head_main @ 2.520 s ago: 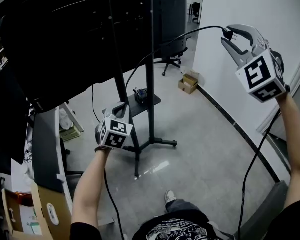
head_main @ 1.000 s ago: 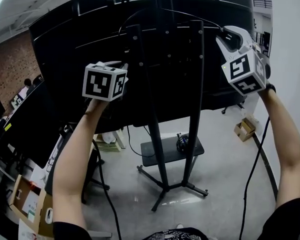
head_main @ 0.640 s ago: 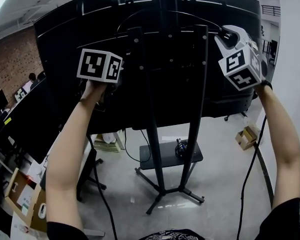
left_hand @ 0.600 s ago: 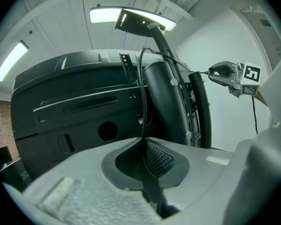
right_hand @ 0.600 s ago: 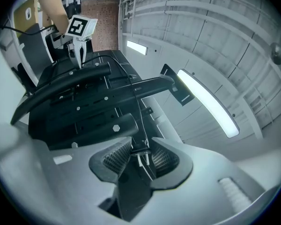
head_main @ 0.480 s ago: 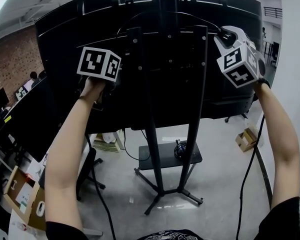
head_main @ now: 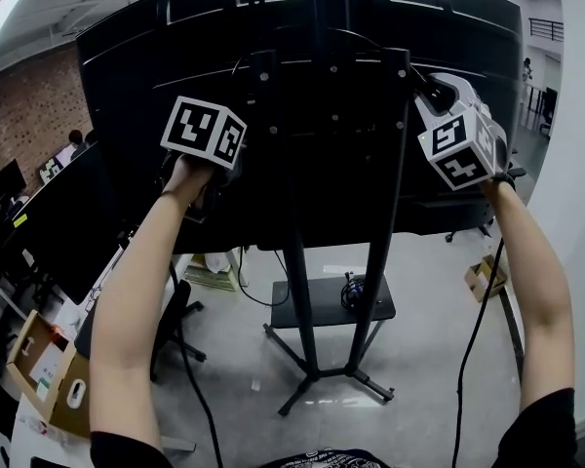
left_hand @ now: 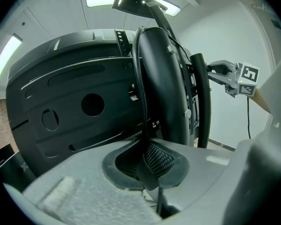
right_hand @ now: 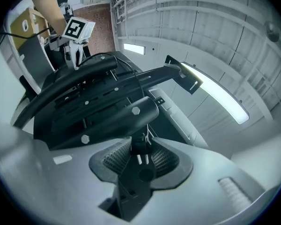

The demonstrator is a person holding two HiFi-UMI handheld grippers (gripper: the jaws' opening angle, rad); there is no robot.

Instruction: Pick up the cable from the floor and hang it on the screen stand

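Two tongs, both raised high behind the screen, one in each of the person's hands.

Left tongs (left_hand: 152, 161): jaws almost fully together, pinching the thin black cable (left_hand: 141, 102). The cable rose straight from the pads along the stand's central column.

Right tongs (right_hand: 140, 161): jaws part-way apart, closed on the black two-pronged plug (right_hand: 138, 177) at the cable's end. The two metal prongs pointed away from the tongs, toward a black bar of the stand just beyond them.

One thin black cable, as above: wholly clear of the grey floor (head_main: 429, 330). It arched across the back of the large black screen (head_main: 127, 86), near the tops of the uprights, from one pair of tongs to the other. Whether it rested on the stand, I could not tell.

One black metal screen stand (head_main: 294, 261): two upright posts, splayed feet on the floor, and a small black shelf (head_main: 317, 312) low between the posts.

One cardboard box (head_main: 483, 276), on the floor by the white wall, well apart from the stand.
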